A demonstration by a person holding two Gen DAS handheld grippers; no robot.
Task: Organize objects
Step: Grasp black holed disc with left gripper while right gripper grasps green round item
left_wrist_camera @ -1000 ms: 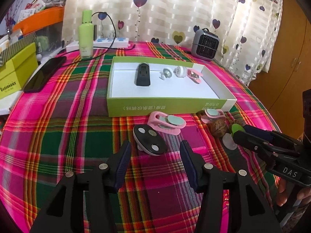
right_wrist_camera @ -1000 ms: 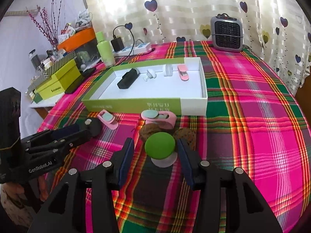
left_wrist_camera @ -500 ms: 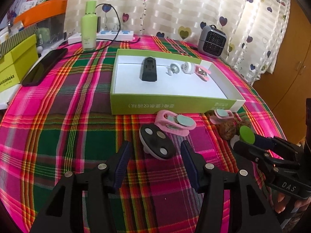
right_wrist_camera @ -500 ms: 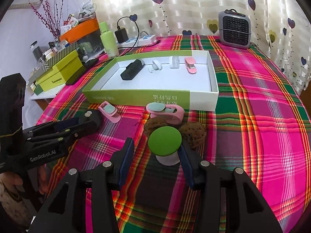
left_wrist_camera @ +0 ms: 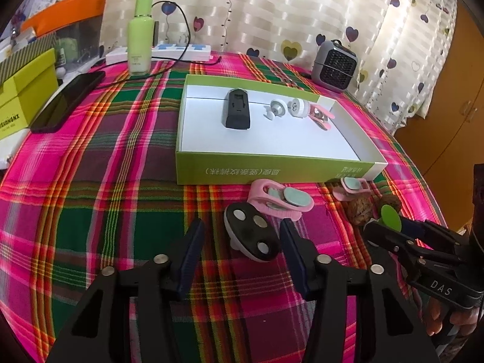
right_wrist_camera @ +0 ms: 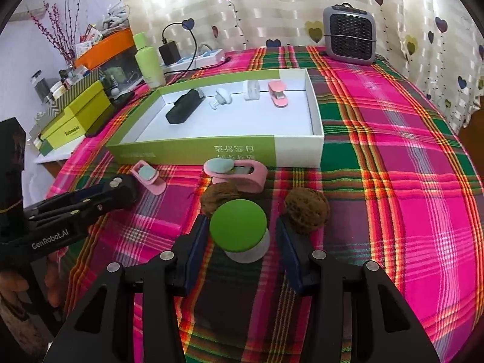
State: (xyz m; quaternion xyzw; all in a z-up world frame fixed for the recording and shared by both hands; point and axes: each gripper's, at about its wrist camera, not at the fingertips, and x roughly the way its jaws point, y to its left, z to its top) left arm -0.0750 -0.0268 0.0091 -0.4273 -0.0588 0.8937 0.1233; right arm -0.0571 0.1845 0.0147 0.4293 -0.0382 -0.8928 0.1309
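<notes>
Where claws meet, "GenRobot.AI" left claw [right_wrist_camera: 118, 189], "DAS" right claw [left_wrist_camera: 390, 227]

Three pink clips [right_wrist_camera: 236, 173], two walnuts [right_wrist_camera: 307, 208], one box [right_wrist_camera: 193, 151].

Black three-stud disc [left_wrist_camera: 252, 235] tilted on cloth; green-capped knob [right_wrist_camera: 240, 232] upright beside walnuts [right_wrist_camera: 307, 208]

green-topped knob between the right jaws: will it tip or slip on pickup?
The green-topped knob looks top-heavy, a wide cap on a narrower pale base, so a nudge may tip it. The cap looks smooth and rounded, so pads could slip. The right gripper brackets it, apparently without contact.
</notes>
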